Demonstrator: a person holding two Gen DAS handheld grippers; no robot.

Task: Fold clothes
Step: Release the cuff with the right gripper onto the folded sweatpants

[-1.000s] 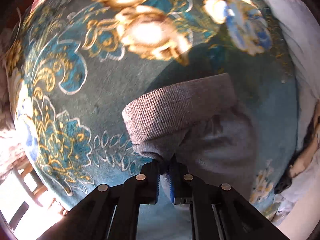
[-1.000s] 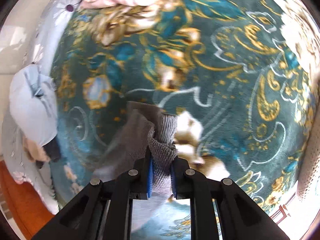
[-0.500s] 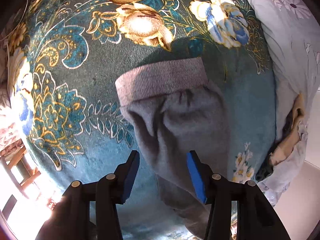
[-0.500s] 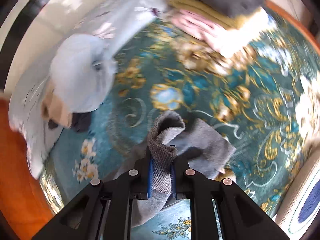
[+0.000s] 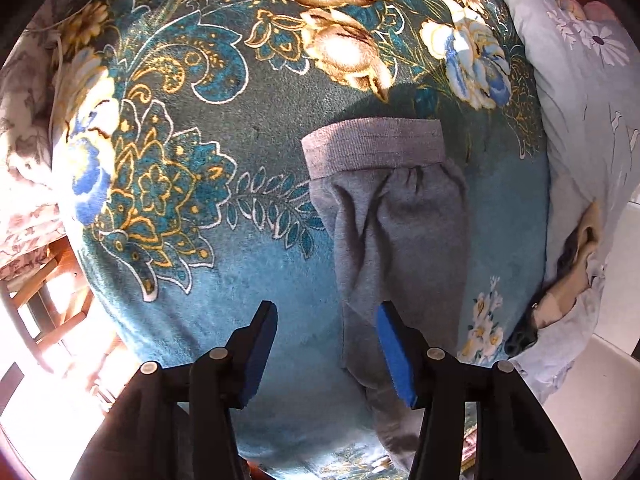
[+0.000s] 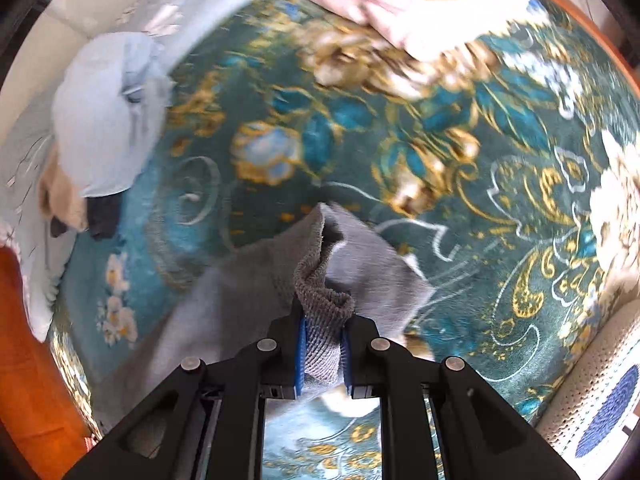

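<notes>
A grey garment [image 5: 392, 232] with a ribbed band [image 5: 372, 148] at its far end lies on the teal floral blanket [image 5: 192, 256]. My left gripper [image 5: 328, 344] stands open above the garment's near part, its right finger over the cloth and nothing held. In the right wrist view, my right gripper [image 6: 323, 344] is shut on a ribbed edge of the grey garment [image 6: 248, 300] and holds it lifted off the blanket [image 6: 500, 240]; the rest of the cloth hangs down to the left.
A pale blue floral quilt [image 5: 580, 120] lies along the right, with beige and dark clothes [image 5: 572, 288] tucked beside it. Folded pink and yellow clothes [image 6: 420, 4] are stacked at the far end. A wooden chair [image 5: 44, 312] stands at the left.
My left gripper let go of the grey garment, opened and drew back; the ribbed band now lies flat. My right gripper stayed shut on the ribbed edge and swung across the blanket.
</notes>
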